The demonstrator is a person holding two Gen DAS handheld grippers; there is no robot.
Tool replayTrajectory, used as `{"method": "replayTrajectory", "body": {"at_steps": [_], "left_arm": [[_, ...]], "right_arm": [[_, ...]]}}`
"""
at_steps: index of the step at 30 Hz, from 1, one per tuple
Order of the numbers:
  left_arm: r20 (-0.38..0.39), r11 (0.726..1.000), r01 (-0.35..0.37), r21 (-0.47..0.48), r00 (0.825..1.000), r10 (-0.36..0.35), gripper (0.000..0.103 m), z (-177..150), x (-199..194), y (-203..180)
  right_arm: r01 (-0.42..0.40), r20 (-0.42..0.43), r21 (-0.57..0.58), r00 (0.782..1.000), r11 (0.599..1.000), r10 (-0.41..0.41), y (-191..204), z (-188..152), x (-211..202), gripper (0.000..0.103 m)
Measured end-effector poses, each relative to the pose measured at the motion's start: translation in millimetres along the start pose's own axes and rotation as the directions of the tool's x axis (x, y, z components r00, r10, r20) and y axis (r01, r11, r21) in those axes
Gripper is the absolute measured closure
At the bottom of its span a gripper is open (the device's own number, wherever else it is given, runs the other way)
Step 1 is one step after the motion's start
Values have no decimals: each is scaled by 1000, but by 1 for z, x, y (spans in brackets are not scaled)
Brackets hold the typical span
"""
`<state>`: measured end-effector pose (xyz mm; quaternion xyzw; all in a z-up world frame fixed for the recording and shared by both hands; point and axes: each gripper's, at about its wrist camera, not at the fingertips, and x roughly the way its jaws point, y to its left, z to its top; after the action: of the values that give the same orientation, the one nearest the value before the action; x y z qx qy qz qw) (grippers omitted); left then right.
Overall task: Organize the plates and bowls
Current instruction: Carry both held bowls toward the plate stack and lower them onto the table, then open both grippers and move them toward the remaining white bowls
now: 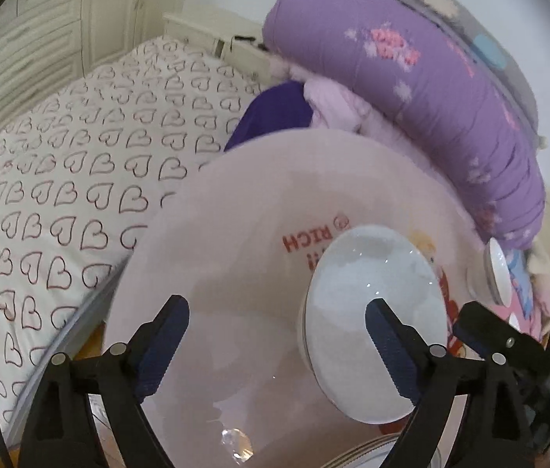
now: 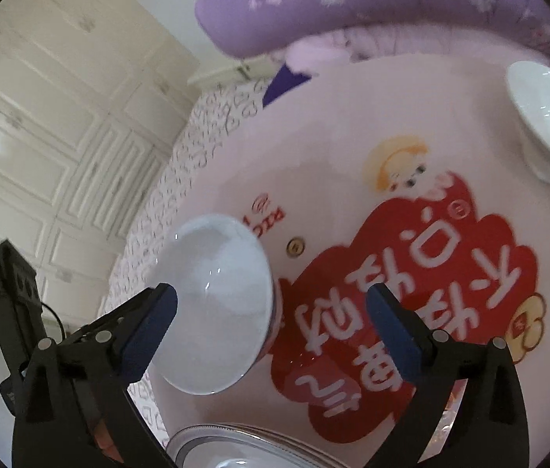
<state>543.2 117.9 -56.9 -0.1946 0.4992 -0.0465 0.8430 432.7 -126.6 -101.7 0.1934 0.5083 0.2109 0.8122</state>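
A round pink table (image 1: 236,241) with a red cartoon print (image 2: 411,304) holds two white bowls. One white bowl (image 1: 372,319) stands near the middle, also in the right wrist view (image 2: 216,304). A second white bowl (image 2: 548,117) stands at the far edge, also in the left wrist view (image 1: 499,273). A stack of plates (image 2: 236,444) lies at the near edge, its rim in the left wrist view (image 1: 372,452). My left gripper (image 1: 277,331) is open, its right finger in front of the near bowl. My right gripper (image 2: 271,319) is open, the near bowl by its left finger.
A bed with a heart-print sheet (image 1: 60,195) lies left of the table. A rolled purple quilt (image 1: 411,78) and pink bedding lie behind it. A cream wardrobe (image 2: 41,117) fills the left. The other gripper's black body (image 1: 528,370) is at the right.
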Motion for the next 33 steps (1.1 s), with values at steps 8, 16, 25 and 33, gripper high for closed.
{"method": "replayTrajectory", "body": {"at_steps": [8, 16, 25, 33], "left_arm": [[104, 1000, -2, 22, 995, 0, 1, -4, -39, -10], [183, 997, -1, 76, 983, -13, 1, -37, -76, -36], [276, 990, 7, 144, 960, -47, 1, -68, -120, -68], [298, 970, 40, 238, 948, -112, 1, -97, -141, -108]], "right_arm": [[-19, 105, 59, 994, 998, 13, -21, 3, -42, 0], [-60, 207, 55, 977, 997, 48, -31, -3, -87, 0], [-85, 309, 41, 949, 996, 68, -44, -8, -141, 0], [-2, 380, 50, 925, 999, -17, -70, -20, -190, 0]]}}
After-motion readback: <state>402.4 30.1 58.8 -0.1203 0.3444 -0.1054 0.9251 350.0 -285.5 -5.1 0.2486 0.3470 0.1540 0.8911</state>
